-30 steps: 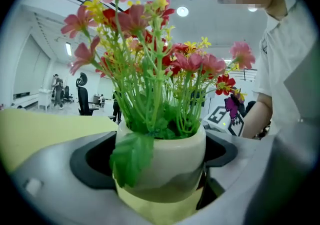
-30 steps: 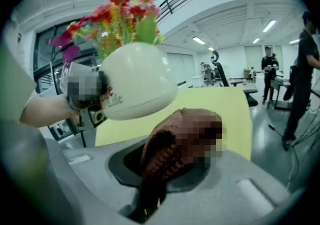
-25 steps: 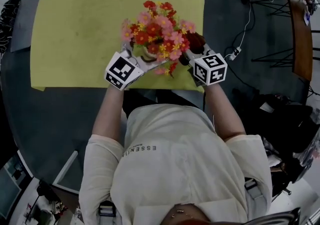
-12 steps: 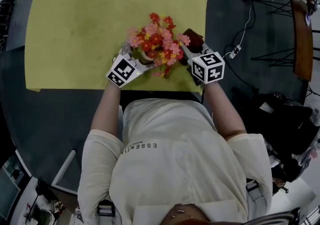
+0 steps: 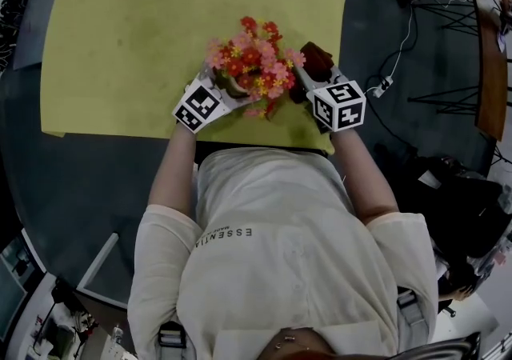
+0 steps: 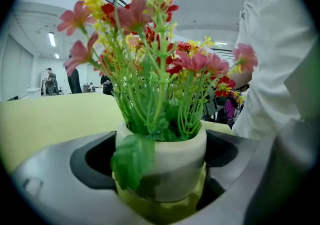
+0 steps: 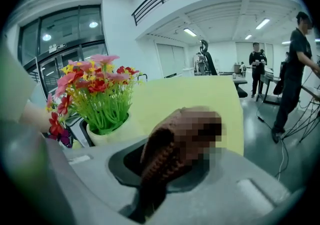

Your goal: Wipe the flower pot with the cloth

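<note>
Clamps the cream flower pot between the wide-set jaws of the left gripper, from 8 o'clock of the pot. Keeps the pot, full of red, pink and yellow artificial flowers, near the 6 o'clock edge of the yellow mat. Pinches a brown knitted cloth in the right gripper, at 3 o'clock of the flowers, apart from the pot.

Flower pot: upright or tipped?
Upright. In the left gripper view the flower pot shows a level rim and stems rising straight.
</note>
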Motion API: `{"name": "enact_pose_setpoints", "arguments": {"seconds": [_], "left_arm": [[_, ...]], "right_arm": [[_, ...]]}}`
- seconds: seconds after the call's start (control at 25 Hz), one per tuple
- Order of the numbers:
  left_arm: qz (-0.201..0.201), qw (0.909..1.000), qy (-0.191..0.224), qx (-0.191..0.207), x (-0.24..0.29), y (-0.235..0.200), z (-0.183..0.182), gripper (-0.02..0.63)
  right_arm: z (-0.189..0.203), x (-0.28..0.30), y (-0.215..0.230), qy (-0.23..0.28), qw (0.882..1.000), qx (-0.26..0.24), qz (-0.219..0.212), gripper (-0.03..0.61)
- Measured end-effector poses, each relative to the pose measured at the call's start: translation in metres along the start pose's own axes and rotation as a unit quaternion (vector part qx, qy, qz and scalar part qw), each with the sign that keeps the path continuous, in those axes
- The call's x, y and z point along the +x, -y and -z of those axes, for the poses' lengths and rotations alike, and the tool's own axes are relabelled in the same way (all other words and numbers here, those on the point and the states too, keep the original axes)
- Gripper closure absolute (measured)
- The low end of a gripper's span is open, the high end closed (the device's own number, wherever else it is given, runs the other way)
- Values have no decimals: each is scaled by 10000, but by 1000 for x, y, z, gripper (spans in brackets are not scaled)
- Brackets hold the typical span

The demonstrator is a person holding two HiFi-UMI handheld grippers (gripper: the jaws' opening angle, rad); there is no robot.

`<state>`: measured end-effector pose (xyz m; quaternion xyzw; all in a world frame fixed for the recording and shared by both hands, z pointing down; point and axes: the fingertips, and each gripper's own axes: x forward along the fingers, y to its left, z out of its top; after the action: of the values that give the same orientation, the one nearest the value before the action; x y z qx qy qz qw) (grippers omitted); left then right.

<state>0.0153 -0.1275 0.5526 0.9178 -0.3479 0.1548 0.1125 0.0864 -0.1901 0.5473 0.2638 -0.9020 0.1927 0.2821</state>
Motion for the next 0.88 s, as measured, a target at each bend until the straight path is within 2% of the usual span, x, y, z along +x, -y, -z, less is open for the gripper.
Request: {"name": "enact_pose_setpoints", "arguments": {"seconds": [0.2, 0.28, 0.44, 0.52, 0.56, 0.64, 0.8, 0.88], "left_arm": [[-25, 9994, -356, -37, 5, 1, 6, 64], [-179, 9992, -310, -198, 2, -2, 4, 51], [-669, 9959, -44, -613, -21, -10, 2, 38], [-1187, 9916, 29, -510, -38, -15, -2, 41], [-1437, 9888, 18, -404, -47, -14, -4, 65], [-1792, 9833, 39, -313, -61, -7, -9, 174], [-2380, 9695, 246, -536, -88, 1, -21, 299], [-2756, 9591, 315, -562, -103, 6, -27, 419]], "right_arm": [[4, -7, 1, -159, 9999, 42, -7, 532], [2, -8, 1, -171, 9998, 82, 17, 532], [0, -10, -3, -138, 9997, 182, 42, 532], [2, -16, -9, -96, 9998, 185, 27, 532], [3, -19, -11, -61, 9998, 164, 22, 532], [3, -27, -16, 17, 10000, 97, 12, 532], [4, -36, -29, 88, 9999, -66, -109, 532], [4, -43, -37, 114, 9997, -68, -196, 532]]}}
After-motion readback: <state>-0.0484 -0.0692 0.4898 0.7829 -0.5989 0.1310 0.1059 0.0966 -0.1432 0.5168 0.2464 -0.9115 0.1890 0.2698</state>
